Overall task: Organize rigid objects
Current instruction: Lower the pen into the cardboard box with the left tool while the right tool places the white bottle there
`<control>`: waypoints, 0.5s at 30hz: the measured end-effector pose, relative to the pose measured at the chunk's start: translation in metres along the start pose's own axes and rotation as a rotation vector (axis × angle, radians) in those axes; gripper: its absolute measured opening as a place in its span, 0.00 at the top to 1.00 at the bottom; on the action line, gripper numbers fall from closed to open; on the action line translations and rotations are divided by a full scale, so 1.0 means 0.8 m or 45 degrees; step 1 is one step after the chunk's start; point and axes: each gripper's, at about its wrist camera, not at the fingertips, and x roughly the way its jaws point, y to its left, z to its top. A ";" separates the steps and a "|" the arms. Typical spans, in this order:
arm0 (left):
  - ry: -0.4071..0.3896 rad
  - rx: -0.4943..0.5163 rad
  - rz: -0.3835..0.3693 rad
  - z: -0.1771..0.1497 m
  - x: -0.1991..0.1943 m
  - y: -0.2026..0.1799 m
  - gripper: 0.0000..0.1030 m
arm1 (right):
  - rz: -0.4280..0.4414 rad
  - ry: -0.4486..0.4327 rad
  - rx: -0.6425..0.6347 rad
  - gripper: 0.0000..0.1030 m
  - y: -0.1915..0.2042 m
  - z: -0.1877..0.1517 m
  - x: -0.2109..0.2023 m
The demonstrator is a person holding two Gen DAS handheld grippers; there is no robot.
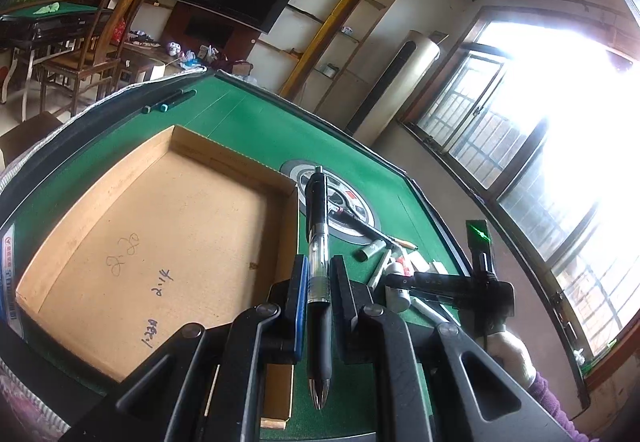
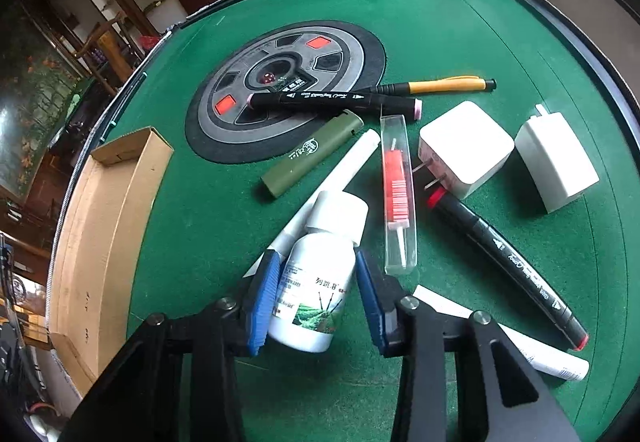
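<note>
My left gripper is shut on a black and clear ballpoint pen, which stands along the fingers over the right wall of an open cardboard box. The box has nothing in it. In the right wrist view, my right gripper points down at a white bottle lying on the green table. Its blue pads rest against both sides of the bottle's body. The bottle's cap points away from me. The same box lies at the left.
Around the bottle lie a black marker, an orange pen, a green tube, a clear case with a red insert, two white chargers and a red-capped marker. Two markers lie at the far edge.
</note>
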 end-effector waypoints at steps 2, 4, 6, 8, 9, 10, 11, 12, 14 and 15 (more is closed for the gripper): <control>0.003 -0.008 0.002 0.005 -0.001 0.005 0.90 | 0.037 -0.001 0.029 0.63 -0.009 -0.005 -0.007; 0.020 -0.031 -0.014 0.011 0.000 0.012 0.90 | 0.088 -0.012 0.049 0.64 -0.014 -0.008 -0.023; 0.046 -0.052 -0.031 0.017 0.003 0.020 0.90 | 0.153 -0.039 0.054 0.64 -0.015 -0.012 -0.044; 0.072 -0.052 -0.016 0.029 0.011 0.026 0.90 | 0.230 -0.051 0.043 0.64 -0.008 -0.010 -0.059; 0.082 -0.049 -0.006 0.035 0.016 0.026 0.90 | 0.258 -0.049 0.033 0.64 0.001 -0.004 -0.064; 0.096 -0.046 -0.001 0.045 0.023 0.028 0.90 | 0.290 -0.044 0.018 0.64 0.010 0.000 -0.066; 0.105 -0.041 0.001 0.051 0.029 0.029 0.90 | 0.331 -0.030 0.003 0.64 0.022 0.006 -0.065; 0.117 -0.029 0.010 0.060 0.037 0.029 0.90 | 0.367 -0.014 -0.006 0.63 0.036 0.010 -0.061; 0.143 -0.014 0.037 0.074 0.057 0.032 0.90 | 0.437 0.021 -0.021 0.63 0.069 0.022 -0.050; 0.170 -0.017 0.056 0.083 0.074 0.036 0.90 | 0.463 0.034 -0.036 0.63 0.088 0.027 -0.042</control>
